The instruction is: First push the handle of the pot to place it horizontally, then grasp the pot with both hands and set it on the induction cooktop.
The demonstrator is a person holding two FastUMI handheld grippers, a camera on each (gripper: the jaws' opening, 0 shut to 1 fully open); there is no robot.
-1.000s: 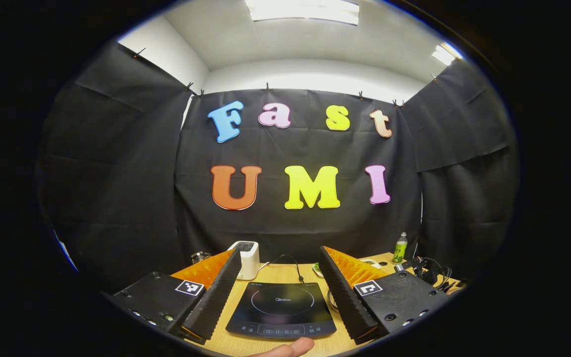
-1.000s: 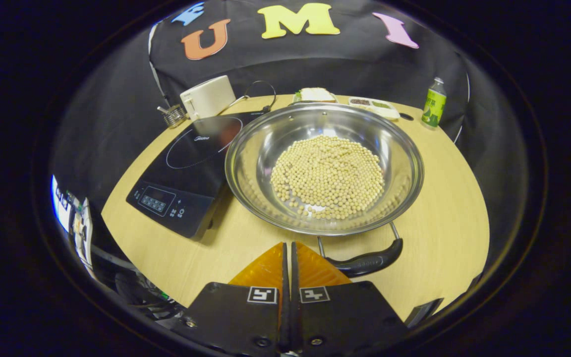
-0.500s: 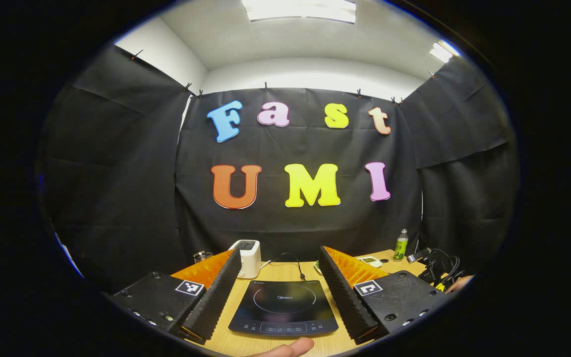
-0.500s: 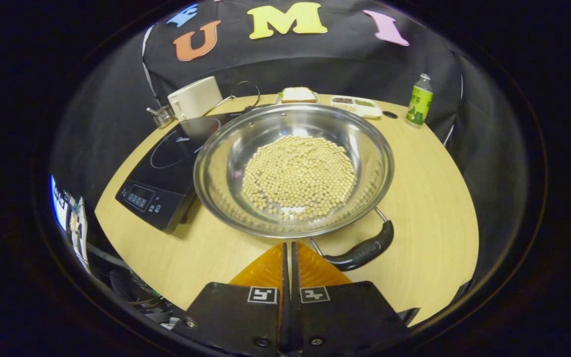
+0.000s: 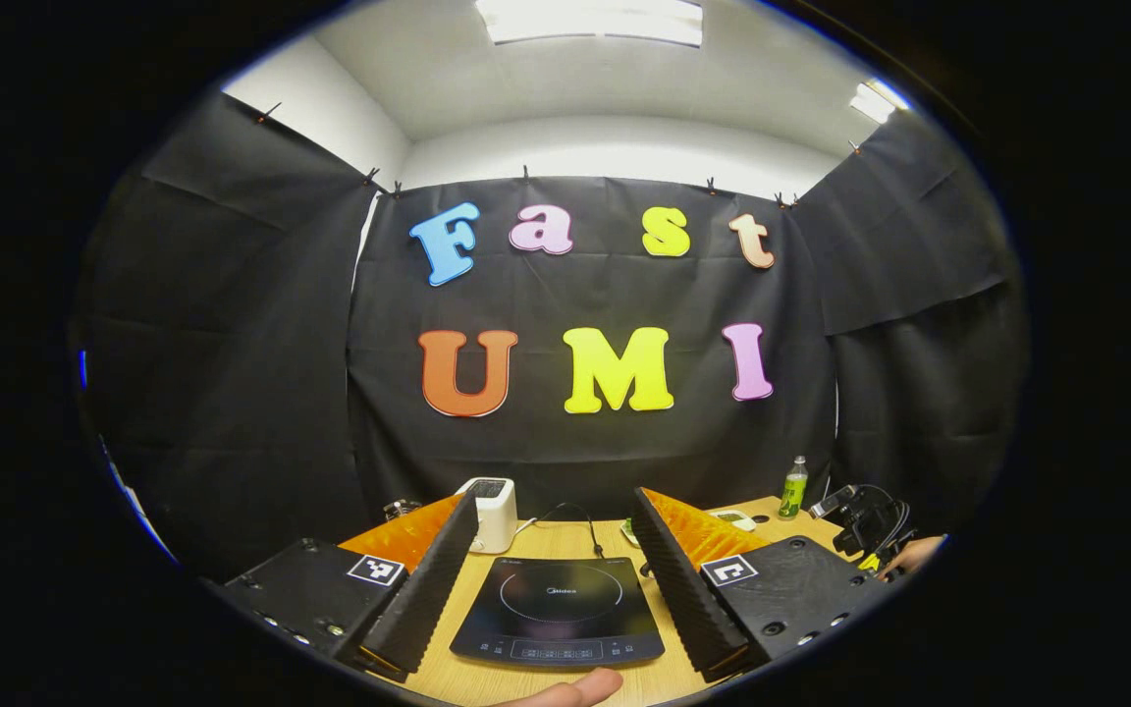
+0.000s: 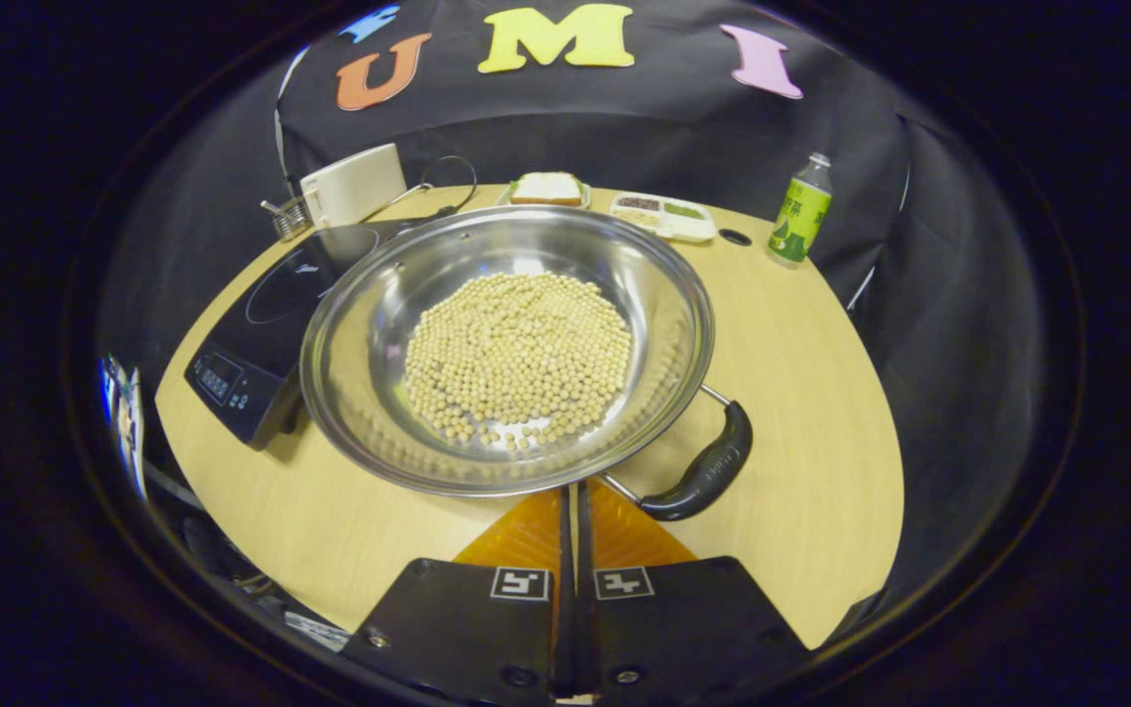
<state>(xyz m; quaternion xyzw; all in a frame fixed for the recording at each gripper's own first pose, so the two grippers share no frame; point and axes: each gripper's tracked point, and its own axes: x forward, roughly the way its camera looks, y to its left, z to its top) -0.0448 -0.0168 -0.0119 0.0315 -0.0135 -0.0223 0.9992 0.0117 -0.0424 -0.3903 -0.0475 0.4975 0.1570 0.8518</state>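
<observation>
In the right gripper view a wide steel pot (image 6: 374,324) full of pale beans (image 6: 516,353) stands on the wooden table (image 6: 811,422). Its black handle (image 6: 708,466) sticks out at the near right and slants up to the right. My right gripper (image 6: 570,488) is shut and empty, its tips at the pot's near rim, just left of the handle's lower end. The black induction cooktop (image 6: 256,319) lies left of the pot, partly under its rim. In the left gripper view my left gripper (image 5: 554,503) is open, high above the cooktop (image 5: 558,609), which lies between its fingers.
A white toaster (image 6: 354,184), a wire holder (image 6: 286,216), a plate with bread (image 6: 546,187), a small tray (image 6: 664,214) and a green bottle (image 6: 799,209) line the table's far edge. A thumb (image 5: 565,690) shows at the bottom of the left gripper view.
In the right gripper view the pot has shifted left and its handle has swung from lying across to slanting up to the right. The left gripper has hardly moved.
</observation>
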